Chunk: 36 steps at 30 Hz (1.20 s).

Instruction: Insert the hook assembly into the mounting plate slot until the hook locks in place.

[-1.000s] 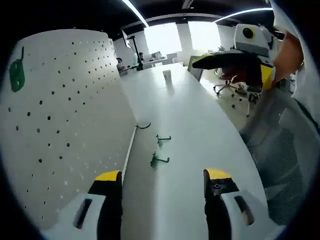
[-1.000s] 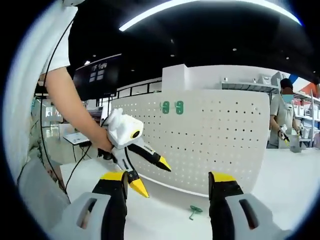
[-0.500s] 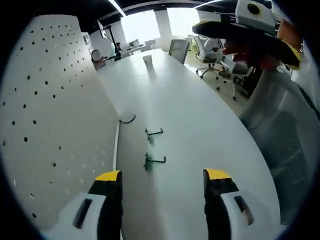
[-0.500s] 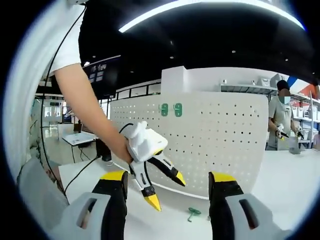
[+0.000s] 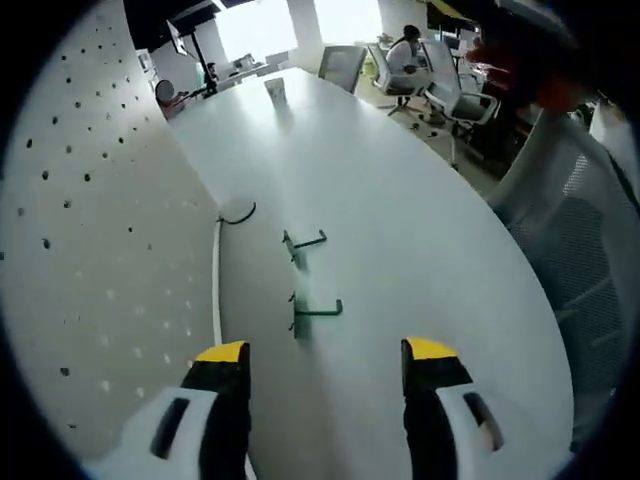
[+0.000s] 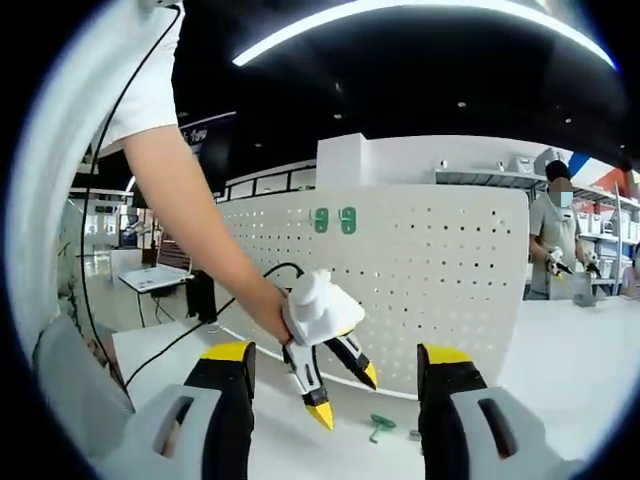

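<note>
While jaws gape, left tool (image 5: 322, 362) empty, above green hook (image 5: 312, 311).

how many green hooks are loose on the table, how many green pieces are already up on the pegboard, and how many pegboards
Green hooks loose on the table: 2, the nearer hook and the farther hook
Green pieces on the pegboard: 2, left piece and right piece
White pegboard: 1
Total: 5
</note>
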Each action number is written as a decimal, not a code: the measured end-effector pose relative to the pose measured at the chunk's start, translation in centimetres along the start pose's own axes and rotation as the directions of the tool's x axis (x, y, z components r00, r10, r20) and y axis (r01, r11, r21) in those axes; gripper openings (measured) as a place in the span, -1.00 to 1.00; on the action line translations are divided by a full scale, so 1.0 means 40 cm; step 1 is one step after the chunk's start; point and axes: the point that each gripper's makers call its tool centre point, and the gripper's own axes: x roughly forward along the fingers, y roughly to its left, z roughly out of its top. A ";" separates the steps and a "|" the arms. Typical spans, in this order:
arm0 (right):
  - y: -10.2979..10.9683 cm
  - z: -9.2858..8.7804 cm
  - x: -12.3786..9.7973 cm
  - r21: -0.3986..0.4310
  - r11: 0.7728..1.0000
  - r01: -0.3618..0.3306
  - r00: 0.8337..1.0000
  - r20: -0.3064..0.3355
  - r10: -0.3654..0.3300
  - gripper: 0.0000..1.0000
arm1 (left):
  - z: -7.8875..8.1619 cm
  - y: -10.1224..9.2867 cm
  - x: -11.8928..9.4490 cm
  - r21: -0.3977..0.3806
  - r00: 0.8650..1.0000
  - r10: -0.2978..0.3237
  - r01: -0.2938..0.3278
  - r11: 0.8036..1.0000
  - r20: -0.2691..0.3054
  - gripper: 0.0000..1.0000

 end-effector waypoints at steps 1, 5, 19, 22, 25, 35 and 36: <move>0.000 0.000 0.000 0.001 1.000 0.000 1.000 0.000 0.000 0.28 | -0.001 0.001 0.003 0.001 1.000 -0.003 0.003 1.000 -0.003 0.25; -0.005 0.001 -0.003 0.003 1.000 0.008 1.000 0.005 -0.008 0.28 | 0.001 0.004 0.031 -0.009 0.999 -0.031 0.031 0.999 -0.026 0.23; -0.015 0.006 -0.007 0.010 1.000 0.025 1.000 0.011 -0.025 0.27 | -0.014 0.021 0.096 0.013 0.988 -0.102 0.104 0.994 -0.116 0.14; -0.009 0.003 -0.005 -0.007 1.000 0.019 1.000 0.004 -0.019 0.23 | -0.011 0.024 0.103 0.027 0.987 -0.104 0.108 0.994 -0.119 0.13; -0.010 0.003 -0.006 -0.013 1.000 0.020 1.000 0.002 -0.020 0.23 | -0.015 0.021 0.110 0.025 0.985 -0.114 0.118 0.993 -0.129 0.10; -0.004 0.003 -0.004 -0.025 1.000 0.012 1.000 -0.006 -0.012 0.22 | -0.014 0.007 0.108 0.003 0.980 -0.155 0.156 0.988 -0.122 -0.04; -0.002 0.002 -0.003 -0.027 1.000 0.010 1.000 -0.006 -0.010 0.21 | -0.014 0.007 0.108 0.004 0.980 -0.155 0.157 0.988 -0.122 -0.04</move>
